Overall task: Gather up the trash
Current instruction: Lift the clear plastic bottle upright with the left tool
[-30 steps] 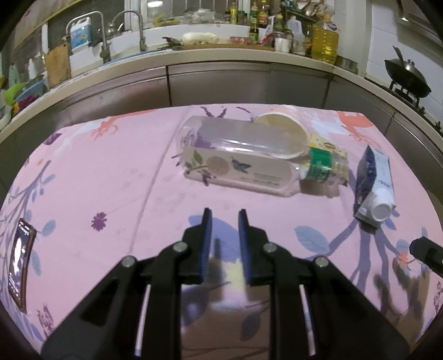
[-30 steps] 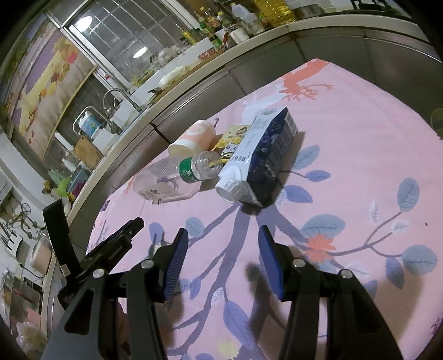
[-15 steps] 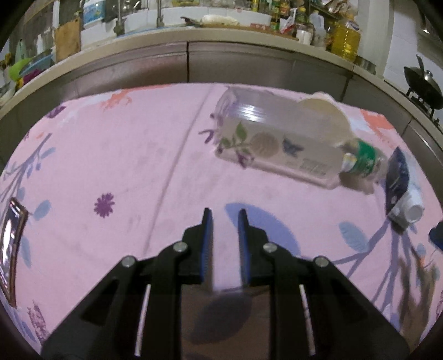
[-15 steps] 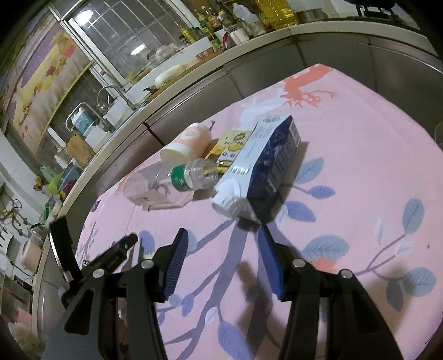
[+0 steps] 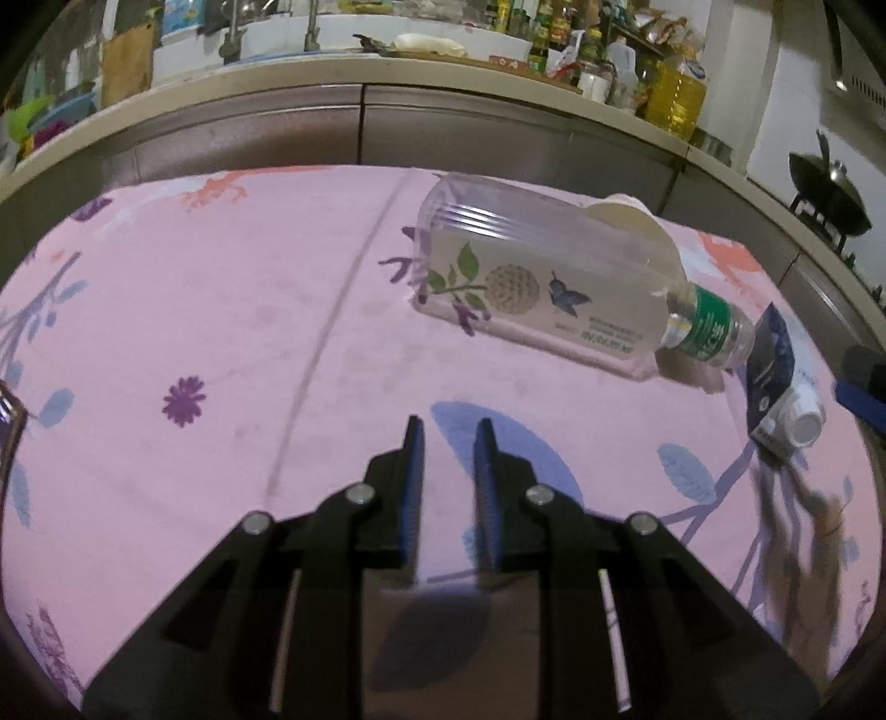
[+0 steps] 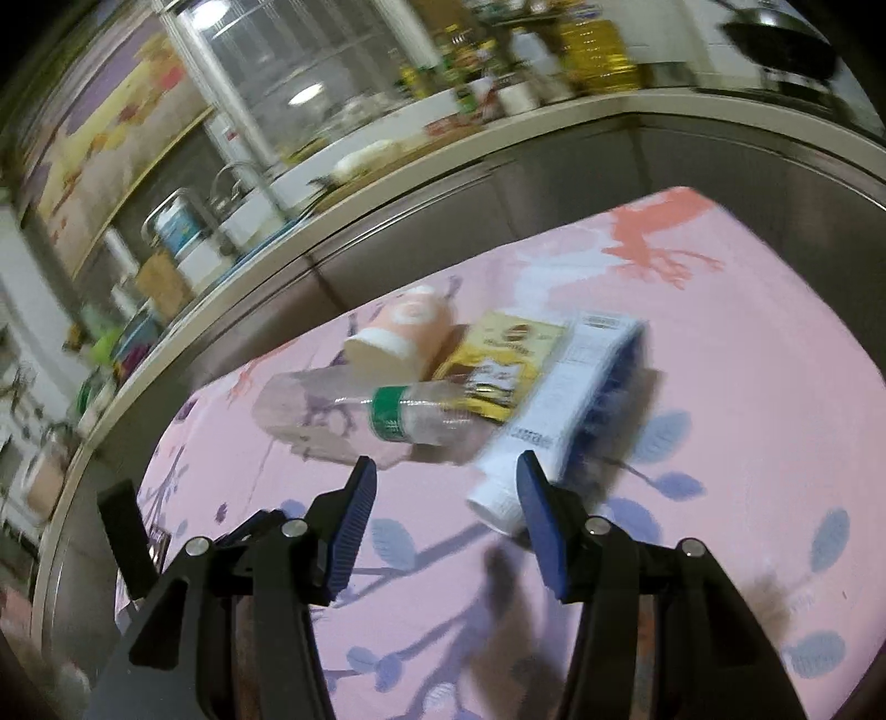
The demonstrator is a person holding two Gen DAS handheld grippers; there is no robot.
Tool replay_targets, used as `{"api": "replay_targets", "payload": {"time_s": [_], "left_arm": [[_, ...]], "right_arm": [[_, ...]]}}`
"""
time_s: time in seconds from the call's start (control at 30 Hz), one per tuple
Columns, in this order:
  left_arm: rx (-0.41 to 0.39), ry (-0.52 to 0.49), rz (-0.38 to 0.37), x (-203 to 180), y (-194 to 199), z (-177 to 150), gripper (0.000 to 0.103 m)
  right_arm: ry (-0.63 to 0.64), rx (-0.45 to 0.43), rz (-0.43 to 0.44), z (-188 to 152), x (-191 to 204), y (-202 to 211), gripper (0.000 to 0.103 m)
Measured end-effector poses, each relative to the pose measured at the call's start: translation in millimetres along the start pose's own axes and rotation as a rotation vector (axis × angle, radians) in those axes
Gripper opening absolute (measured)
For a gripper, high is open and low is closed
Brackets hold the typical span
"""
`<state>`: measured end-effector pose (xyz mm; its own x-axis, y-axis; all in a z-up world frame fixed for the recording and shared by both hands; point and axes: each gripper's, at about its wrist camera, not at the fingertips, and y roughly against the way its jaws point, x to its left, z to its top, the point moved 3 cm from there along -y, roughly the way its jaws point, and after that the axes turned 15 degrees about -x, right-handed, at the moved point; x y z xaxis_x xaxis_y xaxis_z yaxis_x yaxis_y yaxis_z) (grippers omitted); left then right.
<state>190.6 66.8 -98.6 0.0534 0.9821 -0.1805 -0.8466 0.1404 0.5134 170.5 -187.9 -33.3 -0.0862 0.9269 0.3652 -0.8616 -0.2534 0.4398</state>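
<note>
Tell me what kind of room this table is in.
Most likely a home kitchen. A counter runs behind the table, with a tap at its sink, a big jug of cooking oil among bottles, and a wok on a stove.

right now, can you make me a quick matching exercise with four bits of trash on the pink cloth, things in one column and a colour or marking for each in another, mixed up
Things
1. plastic bottle
2. paper cup
3. carton
4. flat packet

Colour or marking
a. yellow, with a brown patch
b. clear, with a green band at the neck
c. peach, with a white swirl
d. dark blue and white, with a white cap

Pairs: 1-b, 2-c, 3-d, 4-a

All four lie on their sides or flat, bunched together on the tablecloth.
</note>
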Motion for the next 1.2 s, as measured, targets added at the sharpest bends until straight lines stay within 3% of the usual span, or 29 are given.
{"api": "replay_targets", "payload": {"time_s": [0.13, 0.23, 0.37, 0.43, 0.53, 0.67, 0.87, 1.2], "left_arm": [[-0.003, 0.056, -0.02, 8.6, -0.6, 1.6, 0.018], [-0.003, 0.097, -0.027, 14.4, -0.3, 2.0, 0.018], [0.002, 0.166, -0.048, 26.5, 1.0, 2.9, 0.018], [0.011, 0.212, -0.064, 35.8, 2.3, 2.9, 0.018], [0.021, 0.295, -0.083, 52.1, 9.3, 4.1, 0.018], [-0.004, 0.301, -0.087, 56.1, 23.4, 10.6, 0.025], [-0.026, 0.261, -0.086, 33.4, 33.6, 22.6, 0.052], [-0.053, 0.058, -0.076, -16.0, 17.1, 25.7, 0.064]], "right_arm": [[0.073, 0.011, -0.013, 30.0, 12.4, -42.7, 0.05], [0.092, 0.066, -0.026, 42.2, 17.1, -80.5, 0.05], [0.04, 0.218, -0.02, 25.0, 12.7, -113.9, 0.047], [-0.01, 0.243, 0.052, 15.1, 21.8, -103.9, 0.046], [-0.101, 0.347, 0.281, -20.5, 54.9, -69.4, 0.046], [-0.065, 0.376, 0.357, -57.7, 75.0, -36.7, 0.046], [-0.136, 0.313, 0.278, -72.3, 47.3, -14.8, 0.046], [-0.216, 0.1, 0.073, -57.5, -24.1, 38.7, 0.046]]}}
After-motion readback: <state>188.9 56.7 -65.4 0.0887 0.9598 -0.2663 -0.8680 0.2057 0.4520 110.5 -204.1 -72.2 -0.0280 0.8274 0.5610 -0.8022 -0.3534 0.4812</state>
